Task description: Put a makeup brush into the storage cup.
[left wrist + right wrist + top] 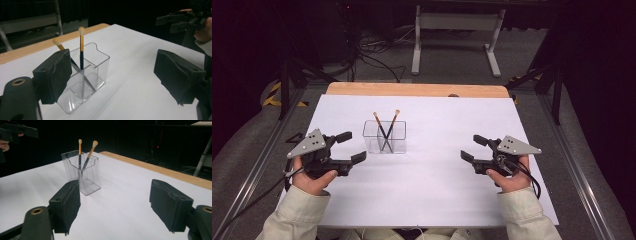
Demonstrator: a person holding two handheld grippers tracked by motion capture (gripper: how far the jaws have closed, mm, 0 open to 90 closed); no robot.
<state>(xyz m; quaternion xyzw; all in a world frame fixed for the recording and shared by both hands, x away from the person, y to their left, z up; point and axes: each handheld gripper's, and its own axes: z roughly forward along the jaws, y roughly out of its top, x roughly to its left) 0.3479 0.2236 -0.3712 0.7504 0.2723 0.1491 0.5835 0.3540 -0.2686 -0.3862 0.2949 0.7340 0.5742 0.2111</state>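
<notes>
A clear plastic two-compartment holder (385, 137) stands upright toward the far-left part of the white-covered desk (437, 175), holding two crossed gold-and-black makeup brushes (387, 127). The left gripper (351, 147) and right gripper (474, 148) flank it, both spread and empty.

Your left gripper (351, 147) sits in your left hand (312, 177) with its jaws spread wide, pointing right. Your right gripper (474, 148) mirrors it in your right hand (509, 180), jaws wide apart, pointing left, both forearms low.
</notes>
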